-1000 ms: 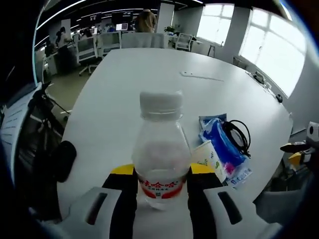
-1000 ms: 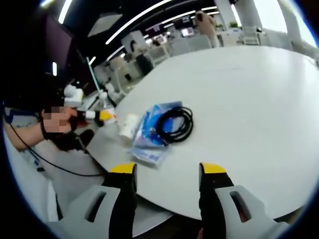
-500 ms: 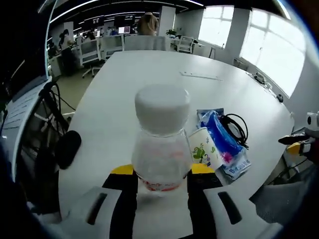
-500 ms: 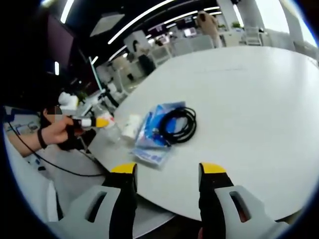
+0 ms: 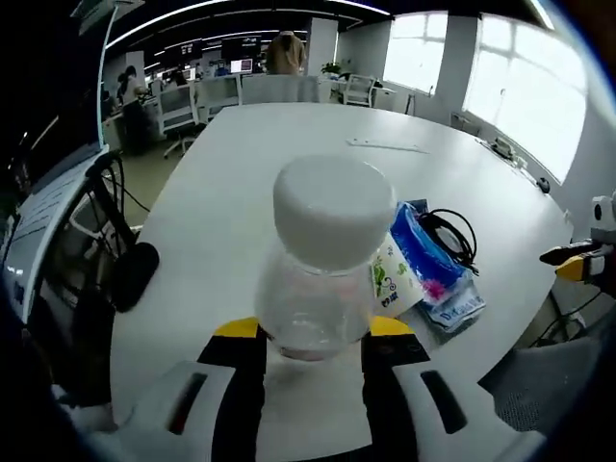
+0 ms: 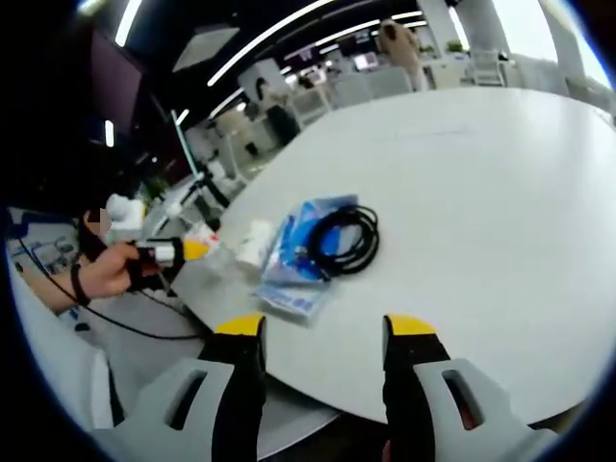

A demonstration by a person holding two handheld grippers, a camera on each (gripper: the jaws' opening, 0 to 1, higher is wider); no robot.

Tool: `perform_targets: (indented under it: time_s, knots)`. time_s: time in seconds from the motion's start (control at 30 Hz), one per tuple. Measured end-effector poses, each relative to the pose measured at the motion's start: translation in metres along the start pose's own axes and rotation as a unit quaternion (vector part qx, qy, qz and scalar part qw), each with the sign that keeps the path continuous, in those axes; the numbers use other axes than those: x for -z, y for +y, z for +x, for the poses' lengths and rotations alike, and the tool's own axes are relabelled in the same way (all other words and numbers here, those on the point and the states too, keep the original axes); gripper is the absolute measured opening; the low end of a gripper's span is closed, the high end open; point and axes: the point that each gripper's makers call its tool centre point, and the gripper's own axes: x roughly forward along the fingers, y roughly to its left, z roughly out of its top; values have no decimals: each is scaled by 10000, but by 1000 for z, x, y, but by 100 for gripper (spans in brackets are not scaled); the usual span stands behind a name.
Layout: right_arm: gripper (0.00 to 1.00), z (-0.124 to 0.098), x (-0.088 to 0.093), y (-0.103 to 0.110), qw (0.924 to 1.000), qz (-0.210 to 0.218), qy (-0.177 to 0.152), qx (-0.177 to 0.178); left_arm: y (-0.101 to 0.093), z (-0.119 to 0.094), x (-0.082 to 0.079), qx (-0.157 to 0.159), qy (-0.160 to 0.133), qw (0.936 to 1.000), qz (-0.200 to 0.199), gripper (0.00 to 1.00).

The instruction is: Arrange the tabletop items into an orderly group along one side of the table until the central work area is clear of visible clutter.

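The clear plastic bottle (image 5: 320, 279) with the white cap sits clamped between the yellow-tipped jaws of the left claw (image 5: 313, 332). Its long axis runs up and away from the camera, the cap tipped toward the lens, so the bottle looks lifted or leaning rather than standing square on the desk (image 5: 289, 144).

Just to the bottle's right lies the rest of the clutter: a paper cup (image 5: 395, 281) on its side, touching a blue packet (image 5: 433, 274) that carries a coiled black cable (image 5: 452, 236). In the right gripper view the same cluster sits near the desk's near edge, cup (image 6: 252, 241) leftmost, then the packet (image 6: 298, 260) and the cable (image 6: 339, 241), with the left claw (image 6: 183, 252) just beyond the cup at the rim.

The right claw (image 6: 322, 332) hovers with its jaws apart and nothing between them, off the desk edge and well apart from the cluster.

The left hand is plainly the nearer one: the bottle only needs setting down beside the cup to join the group. The desk's edge is close on that side, so there is little margin there; the far expanse is bare apart from a thin flat strip (image 5: 390, 146).
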Motion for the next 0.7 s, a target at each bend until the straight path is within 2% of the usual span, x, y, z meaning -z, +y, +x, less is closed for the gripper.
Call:
perform_targets:
  time_s: [0.37, 0.7]
  knots:
    - [46, 1, 1, 1, 10000, -11, 72, -12, 1, 3, 1, -91, -73, 9999, -58, 37]
    - [46, 4, 1, 1, 10000, -7, 88, -35, 7, 12, -9, -91, -82, 9999, -97, 37]
